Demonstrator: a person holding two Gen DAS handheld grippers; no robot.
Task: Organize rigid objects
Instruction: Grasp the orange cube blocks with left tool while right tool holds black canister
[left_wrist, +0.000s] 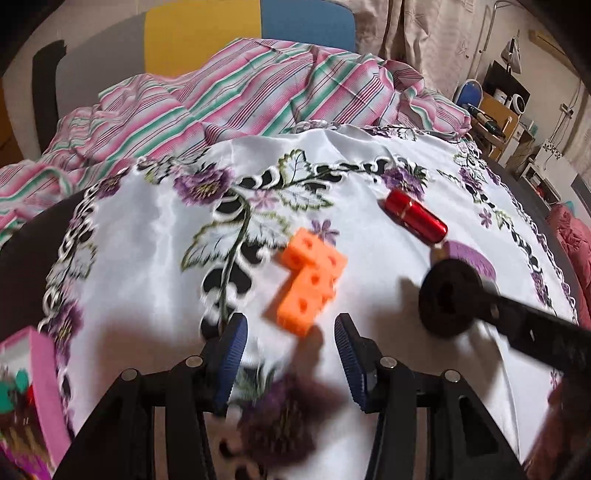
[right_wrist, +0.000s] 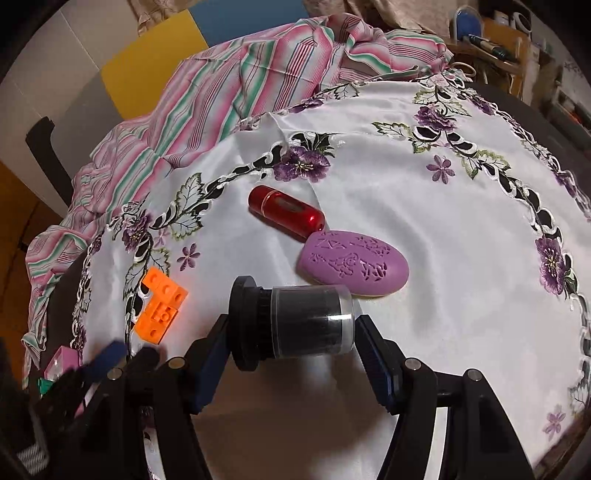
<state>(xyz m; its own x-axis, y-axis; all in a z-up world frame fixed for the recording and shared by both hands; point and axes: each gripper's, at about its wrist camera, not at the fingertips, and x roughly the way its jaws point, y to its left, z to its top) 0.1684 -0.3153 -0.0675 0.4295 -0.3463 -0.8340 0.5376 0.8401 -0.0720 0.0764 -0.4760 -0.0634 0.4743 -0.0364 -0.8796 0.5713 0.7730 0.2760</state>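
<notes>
Right gripper (right_wrist: 291, 341), jaws closed across the ends of a black cylinder with a clear sleeve (right_wrist: 295, 325), held on its side above the cloth; one finger bears on the flanged black end, the other on the clear end. Left gripper (left_wrist: 288, 354), jaws apart and empty, pointed at an orange block piece (left_wrist: 308, 282) lying just ahead of its fingertips. The block is a stepped assembly of hard plastic cubes with round dimples. Near the cylinder lie a glossy red metallic capsule (right_wrist: 286, 212) and a matte purple oval case with cut-out relief (right_wrist: 354, 264), apparently touching each other. All rest on a slick white satin tablecloth (right_wrist: 424, 221) embroidered with purple flowers. Likely risks: the smooth clear sleeve may slip or pivot between the ridged pads; the round capsule may roll if nudged; the block may skid on the satin if only one finger contacts it first.
</notes>
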